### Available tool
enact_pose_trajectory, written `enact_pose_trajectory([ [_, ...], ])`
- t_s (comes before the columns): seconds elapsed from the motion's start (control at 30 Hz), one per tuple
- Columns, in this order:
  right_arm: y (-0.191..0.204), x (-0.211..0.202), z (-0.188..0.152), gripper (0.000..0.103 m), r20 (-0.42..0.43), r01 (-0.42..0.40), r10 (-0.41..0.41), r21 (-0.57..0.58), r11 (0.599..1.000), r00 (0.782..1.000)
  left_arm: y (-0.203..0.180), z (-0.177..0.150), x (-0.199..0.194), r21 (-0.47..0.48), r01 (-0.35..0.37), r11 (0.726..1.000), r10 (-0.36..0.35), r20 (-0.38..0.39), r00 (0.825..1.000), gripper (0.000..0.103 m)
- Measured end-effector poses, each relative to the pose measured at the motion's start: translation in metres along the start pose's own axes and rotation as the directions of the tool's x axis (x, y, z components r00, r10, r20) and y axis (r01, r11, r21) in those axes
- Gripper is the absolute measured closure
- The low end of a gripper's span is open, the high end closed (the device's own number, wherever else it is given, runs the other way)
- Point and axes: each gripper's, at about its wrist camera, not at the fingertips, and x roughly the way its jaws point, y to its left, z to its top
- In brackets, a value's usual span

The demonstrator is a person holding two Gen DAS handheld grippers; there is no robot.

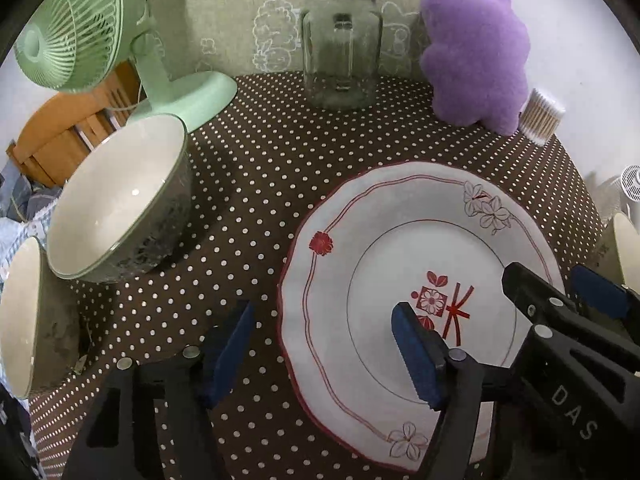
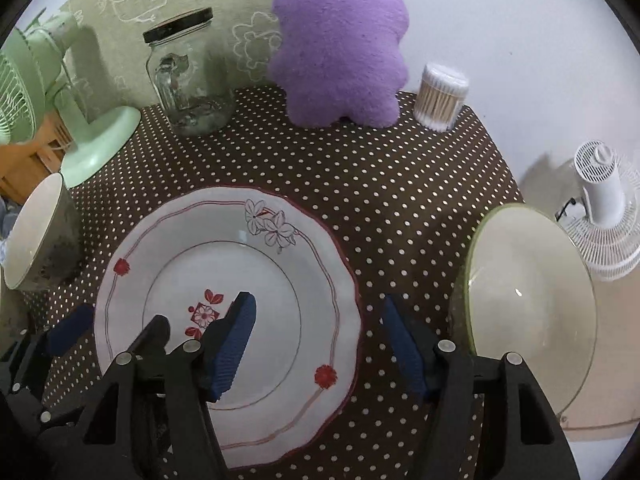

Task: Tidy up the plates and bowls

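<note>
The plate (image 2: 256, 264) lies flat, face up, in front of the jar (image 2: 188, 80); white, round, scalloped red rim, flower motifs. Both the left hand-held gripper (image 1: 320, 352) and right hand-held gripper (image 2: 320, 348) straddle its edges, released.

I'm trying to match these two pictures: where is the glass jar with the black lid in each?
Left wrist view: glass jar top centre, at the table's back edge.
Right wrist view: glass jar upper left.
Shared landmark: purple plush, just right of it in both.
</note>
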Motion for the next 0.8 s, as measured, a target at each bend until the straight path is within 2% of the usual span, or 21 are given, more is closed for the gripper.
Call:
enact_pose_trajectory([
  [0.2, 0.005, 0.004, 0.003, 0.034, 0.002, -0.001, 0.001, -0.022, 1.0, 1.0, 0.002, 0.004, 0.005, 0.004, 0.0, 1.0, 0.0, -0.008, 1.0, 0.036],
  [0.3, 0.009, 0.006, 0.004, 0.036, -0.005, 0.005, -0.006, -0.03, 1.0, 1.0, 0.0, 0.004, 0.005, 0.013, 0.003, 1.0, -0.003, -0.013, 1.0, 0.04],
  [0.37, 0.008, 0.008, 0.003, 0.042, -0.006, 0.013, -0.013, -0.02, 1.0, 1.0, 0.0, 0.004, 0.004, 0.018, 0.005, 1.0, -0.004, -0.014, 1.0, 0.041],
  [0.57, 0.005, 0.016, 0.005, 0.043, -0.032, 0.021, -0.021, -0.011, 1.0, 0.999, -0.002, 0.005, 0.005, 0.029, 0.035, 0.999, -0.035, -0.014, 0.999, 0.049],
  [0.8, 0.011, 0.011, 0.0, 0.044, -0.053, -0.037, 0.037, -0.003, 0.999, 0.998, 0.01, -0.001, 0.001, 0.015, 0.011, 1.0, -0.011, -0.022, 1.0, 0.048],
])
